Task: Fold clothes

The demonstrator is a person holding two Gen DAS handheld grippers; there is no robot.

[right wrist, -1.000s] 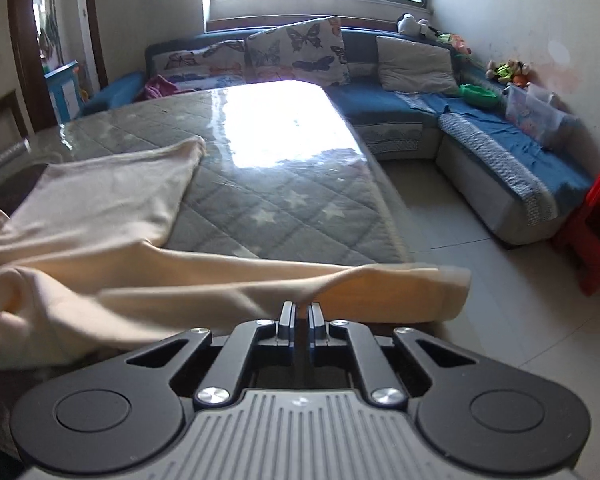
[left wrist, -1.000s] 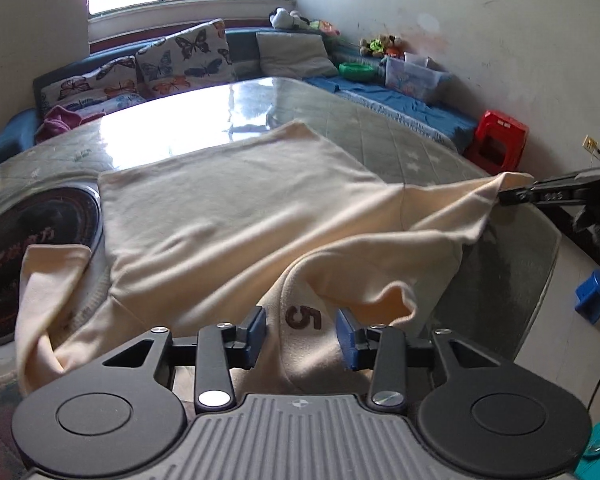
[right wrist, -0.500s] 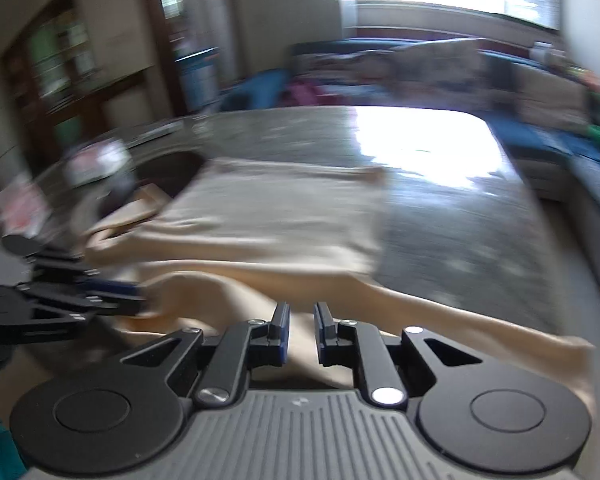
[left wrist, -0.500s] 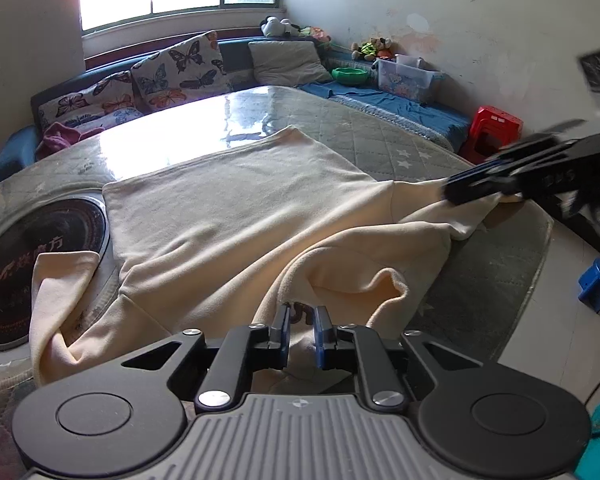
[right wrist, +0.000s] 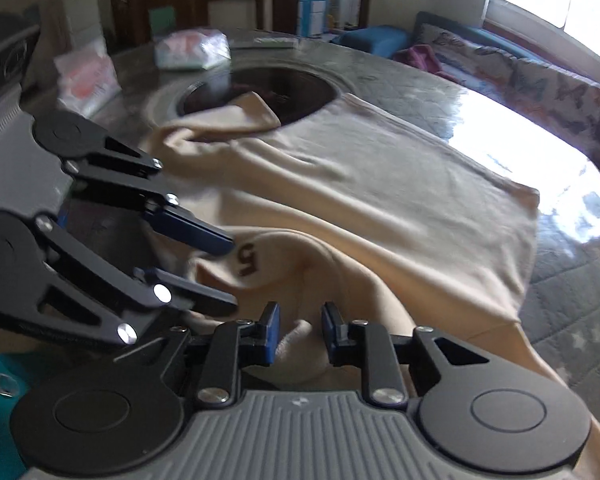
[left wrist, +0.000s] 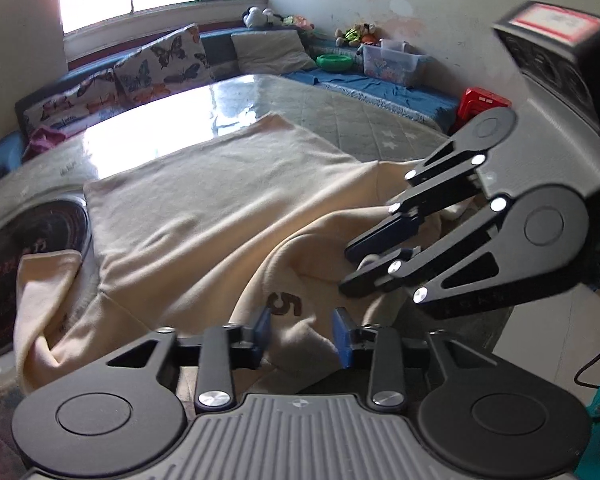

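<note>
Cream fleece, a sweatshirt (left wrist: 204,216) with a brown "5" (left wrist: 286,305) on it, lies spread over the glass-topped surface (left wrist: 148,120), one sleeve (right wrist: 224,118) draped into the dark round inset (right wrist: 300,88). A second ago the right claw (right wrist: 298,334) pinched a sleeve end out past the surface's right edge; it has since swung in beside the left claw (left wrist: 302,332), and the sleeve now lies bunched across the body near the "5". Both claws are opening: each has its blue pads apart with a fold of fleece between them, neither pressing on it. The left claw was wider a second ago, then nearly closed. The garment's far hem lies flat, with bare glass beyond it toward the sofa (left wrist: 172,60). Plastic bags (right wrist: 192,50) sit past the inset.
</note>
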